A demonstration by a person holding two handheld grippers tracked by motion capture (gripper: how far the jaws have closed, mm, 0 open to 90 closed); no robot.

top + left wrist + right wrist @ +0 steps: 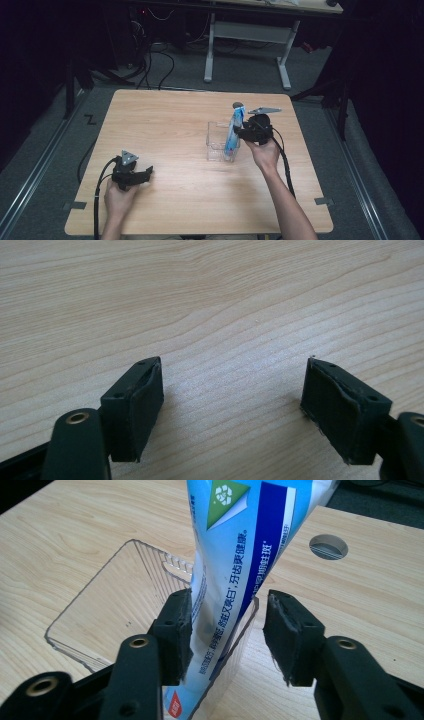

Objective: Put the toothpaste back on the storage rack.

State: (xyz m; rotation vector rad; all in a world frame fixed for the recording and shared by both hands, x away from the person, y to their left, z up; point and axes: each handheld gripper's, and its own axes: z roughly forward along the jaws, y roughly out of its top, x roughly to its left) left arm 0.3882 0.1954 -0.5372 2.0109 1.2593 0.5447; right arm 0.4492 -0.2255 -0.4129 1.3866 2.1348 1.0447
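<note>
Right gripper (227, 630): we record its fingers (292, 635) parted about halfway. A blue-and-white toothpaste tube (240, 555) stands between them; one finger lies against it or just beside it, the other stands apart.

Toothpaste tube: upright, slightly tilted, lower end inside a clear plastic box (216, 142) right of the desk's (165, 125) centre.

Left gripper (232, 405): we note its fingers (132, 405) spread wide over bare wood, holding nothing, at the near left of the desk.
</note>
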